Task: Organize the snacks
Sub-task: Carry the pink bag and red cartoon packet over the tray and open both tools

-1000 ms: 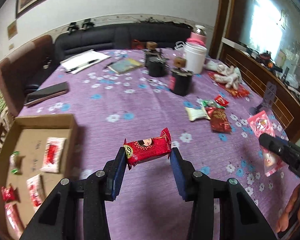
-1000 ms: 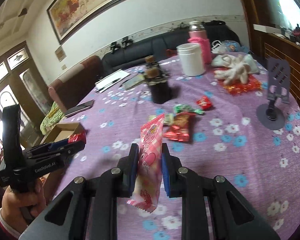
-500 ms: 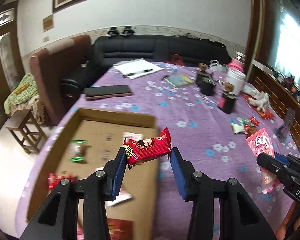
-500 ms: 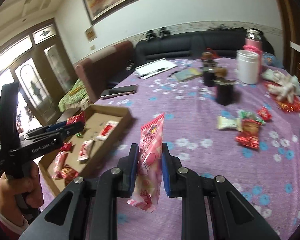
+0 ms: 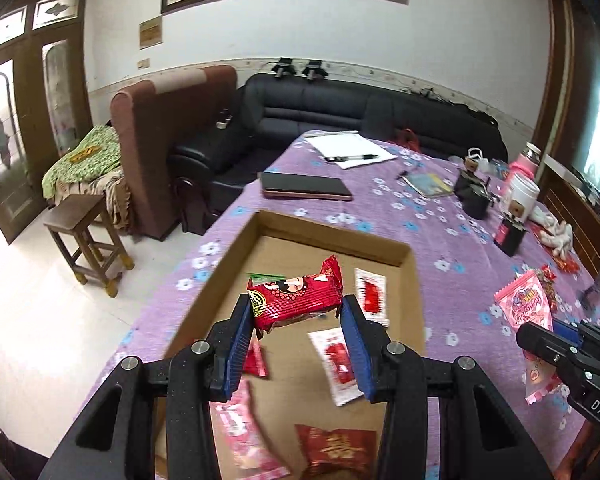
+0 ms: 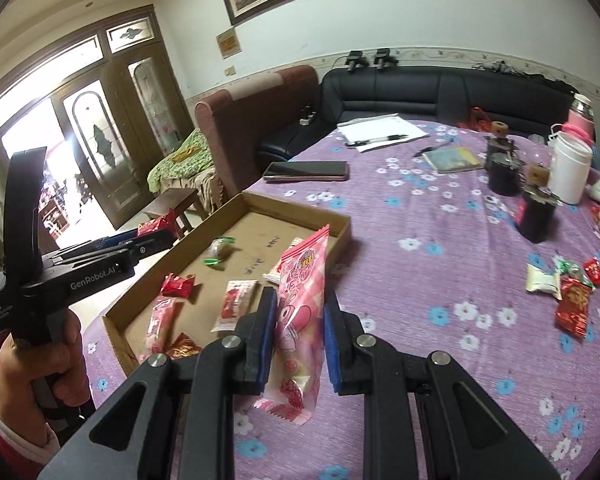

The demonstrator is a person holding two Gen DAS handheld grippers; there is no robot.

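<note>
left wrist view:
left gripper (image 5: pixel 298 334): clamping a red snack pack (image 5: pixel 296 298) crosswise between blue pads, holding it up over the cardboard box (image 5: pixel 332 234)
box contents: white-and-red sachets (image 5: pixel 338 360) lying flat under the gripper, a dark red packet (image 5: pixel 336 446) at the box's near end, a pink packet (image 5: pixel 240 436) beside it
right gripper (image 5: pixel 540 342): showing at the box's right, over the purple tablecloth (image 5: pixel 452 248), pinching a pink snack bag (image 5: pixel 526 308)

right wrist view:
right gripper (image 6: pixel 298 334): squeezing the pink snack bag (image 6: pixel 302 300) upright, bag's lower end hanging below the pads; sitting just off the box's (image 6: pixel 292 204) right wall
left gripper (image 6: pixel 140 246): hovering at the box's left side, red snack pack (image 6: pixel 156 226) poking out at its tip
box contents: green candy (image 6: pixel 218 252), small red candy (image 6: pixel 178 285), sachet (image 6: pixel 236 304)
loose snacks (image 6: pixel 568 288): lying on the tablecloth (image 6: pixel 420 220), well apart from the box, to its right
black jars (image 6: pixel 534 212): standing beyond the box, far right
</note>
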